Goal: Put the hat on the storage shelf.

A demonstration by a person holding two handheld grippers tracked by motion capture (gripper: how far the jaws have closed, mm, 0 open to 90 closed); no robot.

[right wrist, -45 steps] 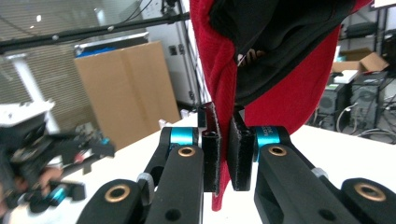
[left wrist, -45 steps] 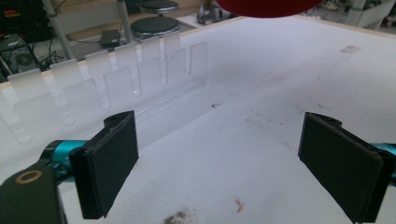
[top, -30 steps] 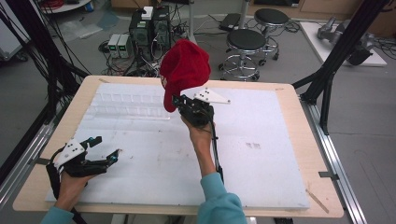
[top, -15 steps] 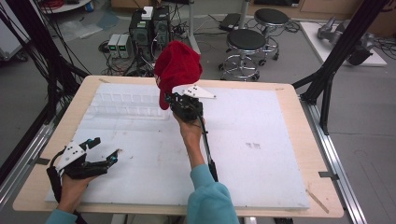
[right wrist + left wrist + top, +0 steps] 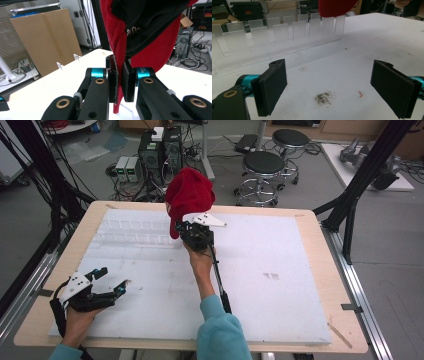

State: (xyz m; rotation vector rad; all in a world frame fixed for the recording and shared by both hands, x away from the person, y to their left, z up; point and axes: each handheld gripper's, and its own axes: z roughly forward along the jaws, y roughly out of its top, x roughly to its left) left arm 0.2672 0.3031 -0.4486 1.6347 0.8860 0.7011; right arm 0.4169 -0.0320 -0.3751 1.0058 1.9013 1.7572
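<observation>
— Above the far edge of the white board (image 5: 280, 270), what was held up?
— A red hat (image 5: 189, 200) was pinched by the right gripper (image 5: 119, 82), beside the clear slotted rack (image 5: 279, 32). The left gripper (image 5: 327, 87) was rested wide apart, nothing gripped.

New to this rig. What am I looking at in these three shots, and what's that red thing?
No robot arm here: a person holds a two-fingered gripper in each hand. The high view looks down on the white table; the other two cameras ride on the grippers and look along their fingers. The right gripper is shut on a red hat, held up above the table. The left gripper rests open near the table's edge, holding nothing. A clear slotted rack stands on the table, below the hat.
</observation>
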